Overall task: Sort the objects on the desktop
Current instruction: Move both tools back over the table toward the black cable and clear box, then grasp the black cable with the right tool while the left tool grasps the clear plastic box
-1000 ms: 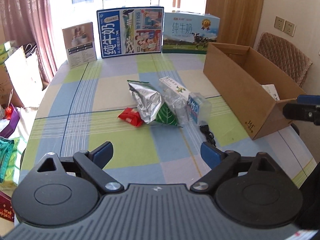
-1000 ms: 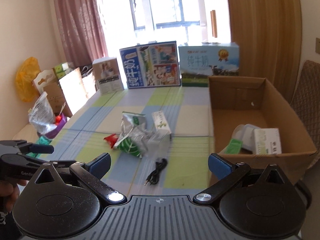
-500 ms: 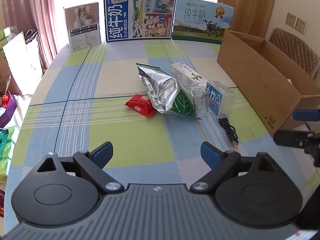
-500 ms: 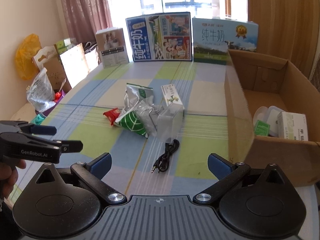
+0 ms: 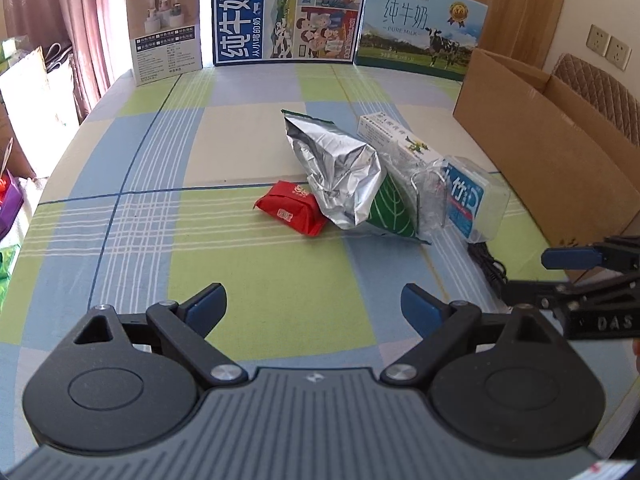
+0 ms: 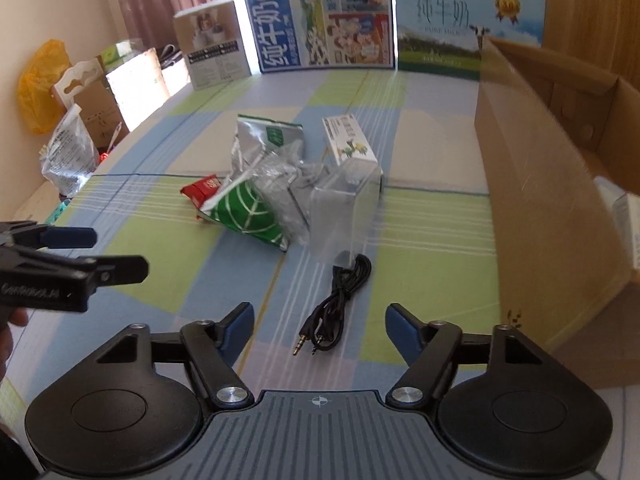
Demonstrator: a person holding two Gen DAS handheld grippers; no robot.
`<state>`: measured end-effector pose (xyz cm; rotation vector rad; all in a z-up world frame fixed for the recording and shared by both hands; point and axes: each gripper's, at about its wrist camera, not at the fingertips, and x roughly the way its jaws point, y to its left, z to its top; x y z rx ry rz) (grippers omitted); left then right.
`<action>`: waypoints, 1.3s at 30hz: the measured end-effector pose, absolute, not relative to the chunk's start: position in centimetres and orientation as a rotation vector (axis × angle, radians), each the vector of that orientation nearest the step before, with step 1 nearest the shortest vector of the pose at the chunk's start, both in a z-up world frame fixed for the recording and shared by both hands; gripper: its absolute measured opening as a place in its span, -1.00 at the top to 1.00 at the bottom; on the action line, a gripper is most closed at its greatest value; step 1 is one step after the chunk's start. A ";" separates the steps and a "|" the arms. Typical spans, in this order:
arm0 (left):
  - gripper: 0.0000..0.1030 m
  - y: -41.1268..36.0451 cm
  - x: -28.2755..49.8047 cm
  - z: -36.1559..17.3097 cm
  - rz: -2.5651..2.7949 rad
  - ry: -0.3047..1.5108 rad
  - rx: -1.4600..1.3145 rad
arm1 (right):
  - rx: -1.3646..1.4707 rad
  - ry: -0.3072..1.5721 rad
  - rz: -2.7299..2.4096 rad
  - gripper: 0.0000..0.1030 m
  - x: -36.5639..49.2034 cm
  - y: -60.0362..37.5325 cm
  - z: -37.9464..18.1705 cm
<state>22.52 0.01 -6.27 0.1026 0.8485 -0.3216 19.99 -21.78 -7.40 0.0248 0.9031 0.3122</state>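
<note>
Black audio cable [image 6: 340, 300] is lying just ahead of my wide-open, empty right gripper [image 6: 319, 330]; I am aiming to pinch its bundled loops.

The tall blue milk carton [image 5: 290, 12] at the back of the bench read "纯牛奶" in large white characters, with "1956" beside them. The green-and-sky box [image 5: 420, 38] next to it read "纯牛奶" and "PURE MILK". The right gripper [image 5: 592, 292] bore "DAS"; the left gripper [image 6: 60, 268] bore a blurred "GenRobot.AI".
</note>
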 end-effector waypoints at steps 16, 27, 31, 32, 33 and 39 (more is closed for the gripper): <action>-0.78 -1.1 22.8 -6.6 -0.370 0.844 0.115 | -0.026 0.947 0.288 0.67 21.6 -21.3 -9.1; -0.78 -1.1 22.6 -6.8 -0.372 0.852 0.120 | -0.062 0.949 0.341 0.77 19.4 -20.7 -8.4; -0.78 -1.5 22.6 -6.8 -0.394 0.846 0.119 | -0.070 0.943 0.319 0.77 17.9 -21.3 -7.9; -0.78 -1.7 22.4 -6.7 -0.404 0.841 0.121 | -0.072 0.940 0.309 0.77 17.6 -21.5 -7.8; -0.78 -2.0 22.3 -6.7 -0.414 0.838 0.124 | -0.073 0.937 0.297 0.77 17.3 -21.7 -7.7; -0.78 -3.8 21.7 -6.9 -0.481 0.823 0.162 | -0.035 0.938 0.222 0.76 16.9 -23.3 -8.0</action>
